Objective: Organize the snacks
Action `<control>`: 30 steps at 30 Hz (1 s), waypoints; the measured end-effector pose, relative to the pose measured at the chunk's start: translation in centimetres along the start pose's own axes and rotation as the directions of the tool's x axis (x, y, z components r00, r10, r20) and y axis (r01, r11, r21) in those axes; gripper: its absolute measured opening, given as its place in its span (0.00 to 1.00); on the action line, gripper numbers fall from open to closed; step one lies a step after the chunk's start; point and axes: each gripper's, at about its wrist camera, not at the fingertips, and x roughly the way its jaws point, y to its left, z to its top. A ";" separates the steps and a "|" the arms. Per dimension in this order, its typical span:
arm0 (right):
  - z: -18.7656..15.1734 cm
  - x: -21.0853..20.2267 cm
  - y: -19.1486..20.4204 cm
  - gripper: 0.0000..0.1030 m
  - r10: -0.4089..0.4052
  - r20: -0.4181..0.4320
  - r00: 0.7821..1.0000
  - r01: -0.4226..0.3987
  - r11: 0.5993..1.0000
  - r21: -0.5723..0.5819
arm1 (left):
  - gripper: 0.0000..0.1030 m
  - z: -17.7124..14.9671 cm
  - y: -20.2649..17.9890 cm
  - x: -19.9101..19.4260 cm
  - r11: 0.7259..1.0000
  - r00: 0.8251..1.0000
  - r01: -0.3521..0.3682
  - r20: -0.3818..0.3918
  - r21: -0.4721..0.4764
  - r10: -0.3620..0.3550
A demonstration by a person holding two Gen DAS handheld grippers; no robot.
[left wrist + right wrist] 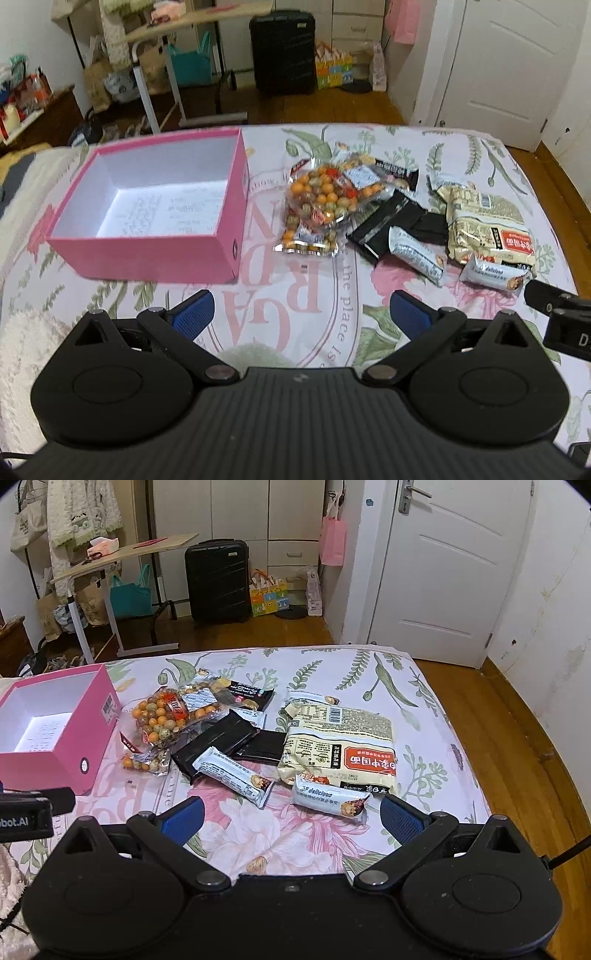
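Hovering: left tongs (301, 312) apart, right tongs (291, 814) apart | open pink cardboard box (155, 206) left of mixed snack packets (258, 738) on floral-sheeted bed (369, 672)

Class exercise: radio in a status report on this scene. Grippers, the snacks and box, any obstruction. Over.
Left gripper open, empty. Right gripper open, empty, nearest a white snack bar. Pink box holds no snacks; snack pile beside it on the bed. Nothing blocking.

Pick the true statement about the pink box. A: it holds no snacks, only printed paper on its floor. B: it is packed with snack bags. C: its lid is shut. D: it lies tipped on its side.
A: the pink box stands upright and open, its white interior showing only printed paper, while the snacks, such as the bag of round orange snacks, lie on the bedsheet beside it.
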 end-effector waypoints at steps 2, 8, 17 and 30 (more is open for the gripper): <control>-0.1 -0.1 -0.1 1.00 0.001 0.004 1.000 -0.001 1.000 0.001 | 1.00 0.0 -0.2 -0.2 1.000 1.000 -0.002 0.013 0.004 0.002; -0.3 -0.2 -0.4 1.00 0.009 0.025 1.000 -0.009 1.000 -0.004 | 0.99 -0.1 -0.5 -0.1 1.000 1.000 0.009 0.025 0.012 -0.009; -2.1 1.8 -2.3 1.00 0.106 0.126 0.986 -0.103 0.994 -0.033 | 0.98 -0.4 -1.2 2.8 0.991 0.989 0.135 0.069 -0.009 -0.134; -4.3 12.4 -7.5 1.00 0.147 0.069 0.987 -0.157 0.973 0.171 | 0.95 1.7 -6.9 14.7 0.972 0.972 0.233 -0.024 -0.021 -0.234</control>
